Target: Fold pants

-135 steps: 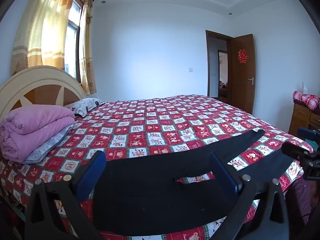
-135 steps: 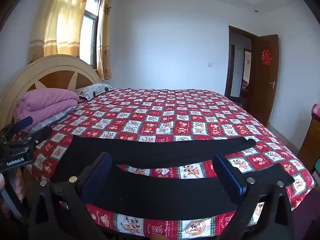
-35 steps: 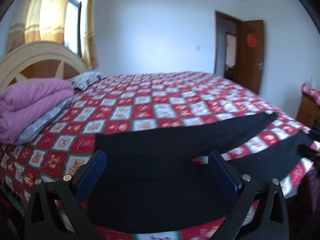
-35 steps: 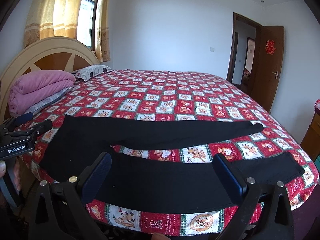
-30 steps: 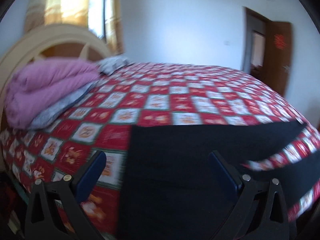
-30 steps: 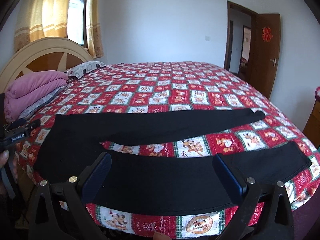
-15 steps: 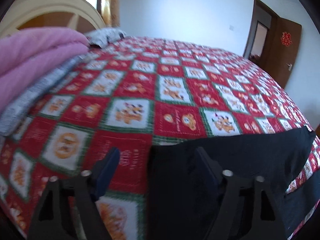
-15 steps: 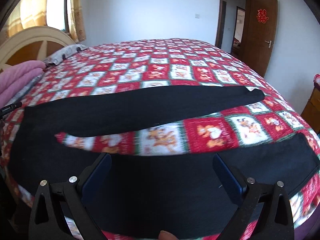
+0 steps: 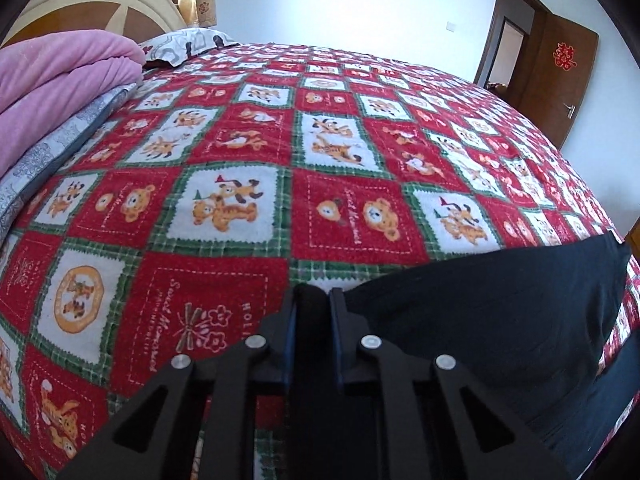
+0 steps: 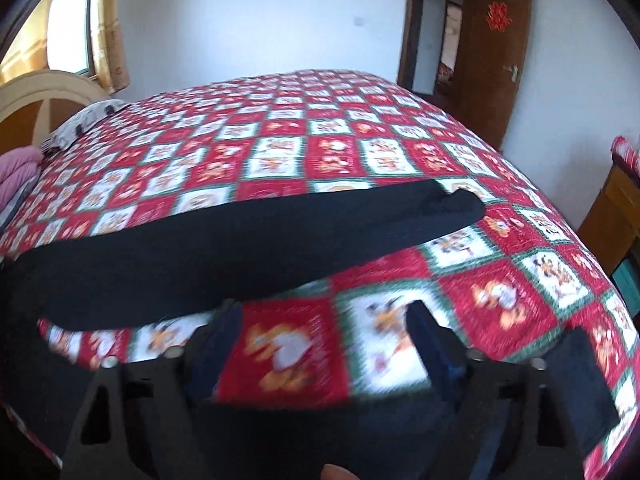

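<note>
pants (image 9: pixel 500 312) flat on bed (image 9: pixel 320 168), left gripper (image 9: pixel 313 304) clamped on waist corner, right gripper (image 10: pixel 324 328) apart near leg, first fold needs second pinch.

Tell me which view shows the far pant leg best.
The right wrist view: the far leg runs nearly whole across the bedspread, from the waist side to its cuff, though blurred. The left wrist view shows only the waist end of the pants, pinched in the left gripper.

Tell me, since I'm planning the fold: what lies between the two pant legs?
In the right wrist view, only a bare strip of the patchwork bedspread separates the far leg from the near leg.
</note>
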